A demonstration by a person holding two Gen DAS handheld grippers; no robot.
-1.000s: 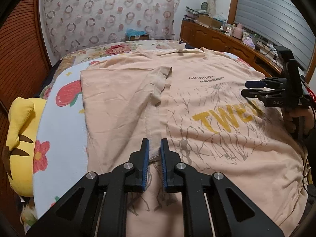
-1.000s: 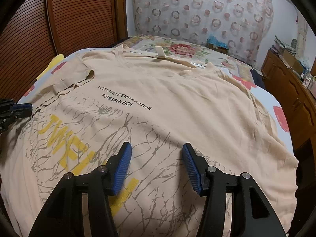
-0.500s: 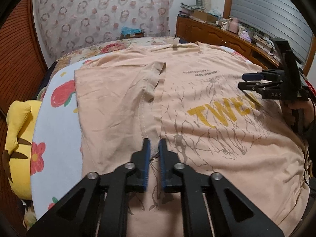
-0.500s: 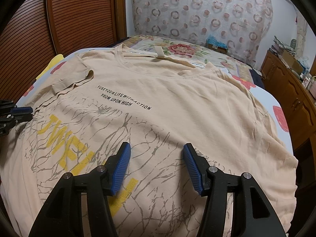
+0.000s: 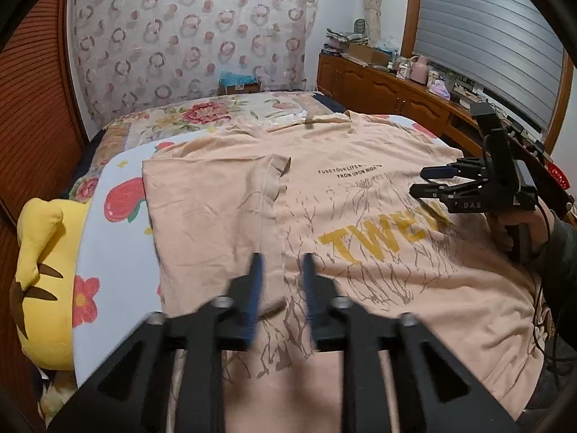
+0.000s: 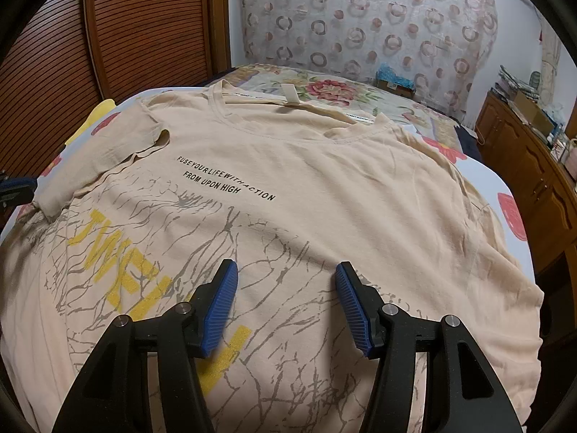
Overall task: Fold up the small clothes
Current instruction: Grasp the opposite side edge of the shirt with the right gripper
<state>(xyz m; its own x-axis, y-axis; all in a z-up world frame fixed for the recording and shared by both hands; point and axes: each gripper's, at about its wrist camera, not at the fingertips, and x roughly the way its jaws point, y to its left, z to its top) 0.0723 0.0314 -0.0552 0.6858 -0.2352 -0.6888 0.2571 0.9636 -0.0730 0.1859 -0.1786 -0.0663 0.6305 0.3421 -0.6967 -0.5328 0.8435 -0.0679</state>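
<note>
One side of the t-shirt (image 5: pixel 360 216) was already folded in on the bed (image 5: pixel 119 252). Left tool (image 5: pixel 279 281), pinched together half a second before, had spread and let go; right tool (image 6: pixel 285 306) hovered wide apart, so other side next, I'd guess.

The T-shirt (image 6: pixel 324 166) was soft matt cloth, lightly creased, with flat printed letters. The right gripper (image 6: pixel 286 301) had matt black plastic arms, ribbed blue pads (image 6: pixel 351 306) and small shiny metal screws. The left gripper (image 5: pixel 279 288) looked the same, though blurred. The bedsheet (image 5: pixel 119 252) was smooth printed cloth. The plush toy (image 5: pixel 39 270) was fuzzy. The cabinet (image 6: pixel 533 166) was glossy varnished wood.
</note>
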